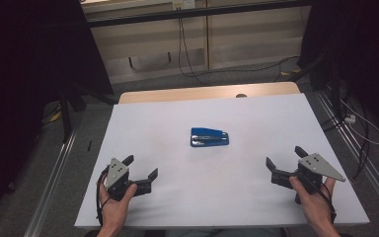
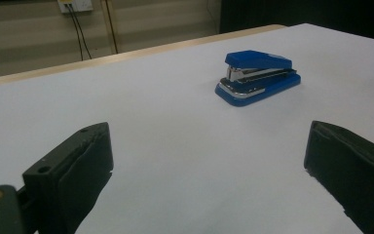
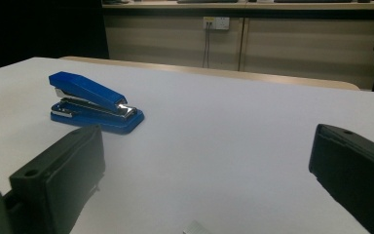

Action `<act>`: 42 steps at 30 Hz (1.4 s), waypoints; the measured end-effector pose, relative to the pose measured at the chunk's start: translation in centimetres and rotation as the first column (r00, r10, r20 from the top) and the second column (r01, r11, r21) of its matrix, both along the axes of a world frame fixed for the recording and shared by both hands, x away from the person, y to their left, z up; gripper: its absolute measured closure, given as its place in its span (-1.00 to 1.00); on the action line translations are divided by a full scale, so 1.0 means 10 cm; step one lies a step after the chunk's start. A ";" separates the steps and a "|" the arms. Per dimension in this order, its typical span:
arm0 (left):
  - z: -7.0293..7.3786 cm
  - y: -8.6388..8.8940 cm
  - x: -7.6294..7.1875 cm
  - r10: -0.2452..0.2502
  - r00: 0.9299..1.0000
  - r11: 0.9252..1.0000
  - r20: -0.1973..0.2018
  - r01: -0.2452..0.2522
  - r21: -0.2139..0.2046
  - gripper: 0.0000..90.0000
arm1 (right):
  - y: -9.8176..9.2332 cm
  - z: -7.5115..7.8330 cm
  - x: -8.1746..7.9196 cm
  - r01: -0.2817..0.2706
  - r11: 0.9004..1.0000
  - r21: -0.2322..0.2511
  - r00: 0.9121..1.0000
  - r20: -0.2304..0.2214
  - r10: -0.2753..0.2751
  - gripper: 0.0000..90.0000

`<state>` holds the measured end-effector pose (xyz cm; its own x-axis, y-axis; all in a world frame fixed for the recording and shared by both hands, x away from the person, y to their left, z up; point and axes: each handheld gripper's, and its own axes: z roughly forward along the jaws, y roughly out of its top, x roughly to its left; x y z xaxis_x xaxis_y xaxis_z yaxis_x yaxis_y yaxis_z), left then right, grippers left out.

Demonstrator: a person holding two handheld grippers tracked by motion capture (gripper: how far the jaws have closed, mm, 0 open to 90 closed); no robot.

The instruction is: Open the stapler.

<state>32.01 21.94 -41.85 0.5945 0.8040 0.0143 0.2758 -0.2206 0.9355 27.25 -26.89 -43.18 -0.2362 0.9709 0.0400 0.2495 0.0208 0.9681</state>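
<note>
A blue stapler [image 1: 209,137] lies flat near the middle of the white table [image 1: 256,113]. My left gripper [image 1: 140,167] rests at the front left, held by a hand, jaws wide apart and empty. My right gripper [image 1: 285,157] sits at the front right, also open with nothing between its jaws. In the left gripper view the stapler [image 2: 258,77] lies ahead and to the right of the left gripper [image 2: 209,161]. In the right gripper view the stapler [image 3: 93,102] stands ahead at the left, just beyond the left jaw of the right gripper [image 3: 209,165].
The table's far wooden edge [image 1: 207,92] shows past the white sheet. Beyond it are a pale wall panel, hanging cables [image 1: 182,44] and dark curtains on both sides. Metal rails [image 1: 54,177] run along the floor left and right of the table.
</note>
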 end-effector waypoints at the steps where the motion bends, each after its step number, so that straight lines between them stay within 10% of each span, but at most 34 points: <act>1: 0.00 0.00 0.01 0.001 1.000 1.000 0.002 -0.001 0.006 -0.91 | 0.00 0.00 0.00 -0.002 1.000 0.001 1.000 -0.003 0.002 -1.00; 42: -0.01 -0.14 0.09 -0.030 0.999 0.999 -0.017 0.030 0.043 -0.89 | 0.27 -0.04 0.26 -0.153 0.988 0.034 0.984 -0.082 0.156 -0.95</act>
<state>32.87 20.49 -41.99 0.6188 0.7846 0.0391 0.2834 -0.2695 0.9203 29.86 -24.19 -43.57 -0.3779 0.9213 0.0920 0.3256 0.0393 0.9447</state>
